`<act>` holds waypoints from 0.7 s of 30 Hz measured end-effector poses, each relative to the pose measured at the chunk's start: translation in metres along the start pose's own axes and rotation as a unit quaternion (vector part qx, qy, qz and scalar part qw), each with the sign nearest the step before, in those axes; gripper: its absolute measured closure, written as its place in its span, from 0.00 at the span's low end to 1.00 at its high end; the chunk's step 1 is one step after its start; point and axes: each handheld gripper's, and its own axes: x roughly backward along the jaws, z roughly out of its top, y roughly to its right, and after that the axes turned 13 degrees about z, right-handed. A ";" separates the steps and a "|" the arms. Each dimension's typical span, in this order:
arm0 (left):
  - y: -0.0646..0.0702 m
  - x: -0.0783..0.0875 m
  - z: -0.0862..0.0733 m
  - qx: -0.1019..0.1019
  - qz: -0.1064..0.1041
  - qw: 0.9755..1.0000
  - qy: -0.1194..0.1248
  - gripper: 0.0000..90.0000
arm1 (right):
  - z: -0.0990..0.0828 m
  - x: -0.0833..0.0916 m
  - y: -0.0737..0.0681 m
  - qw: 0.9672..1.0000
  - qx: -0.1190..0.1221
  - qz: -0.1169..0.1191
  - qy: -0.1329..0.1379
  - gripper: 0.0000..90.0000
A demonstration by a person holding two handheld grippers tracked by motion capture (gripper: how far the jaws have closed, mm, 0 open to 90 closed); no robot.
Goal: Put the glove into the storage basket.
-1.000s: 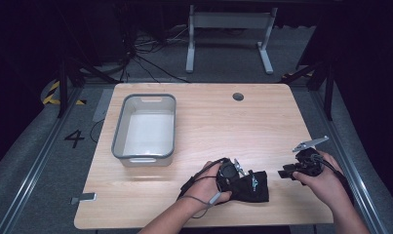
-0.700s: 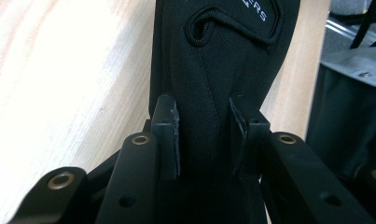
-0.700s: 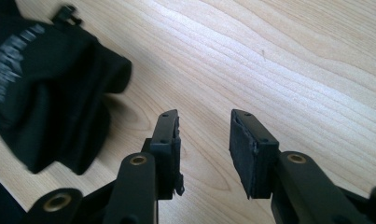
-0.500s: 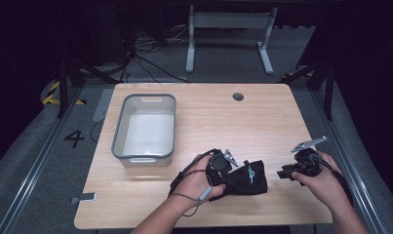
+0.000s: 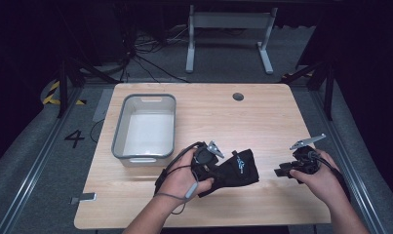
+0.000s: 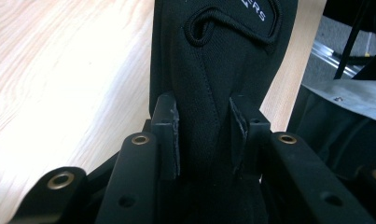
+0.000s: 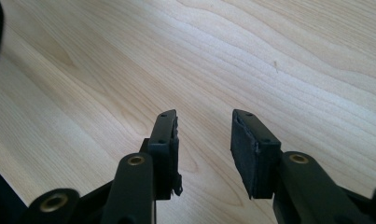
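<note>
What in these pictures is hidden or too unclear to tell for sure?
- White lettering on the black fabric item: cut off by the top edge in the left gripper view, too small in the high view.
- What the fabric item is: the left gripper clamps it and the left hand covers its near end.
- Right gripper in the high view: its open jaws are too small and dark.
</note>
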 end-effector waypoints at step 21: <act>-0.056 0.059 -0.005 0.107 0.043 0.993 0.029 0.75 | 0.023 -0.012 -0.001 1.000 0.008 0.023 0.002 0.68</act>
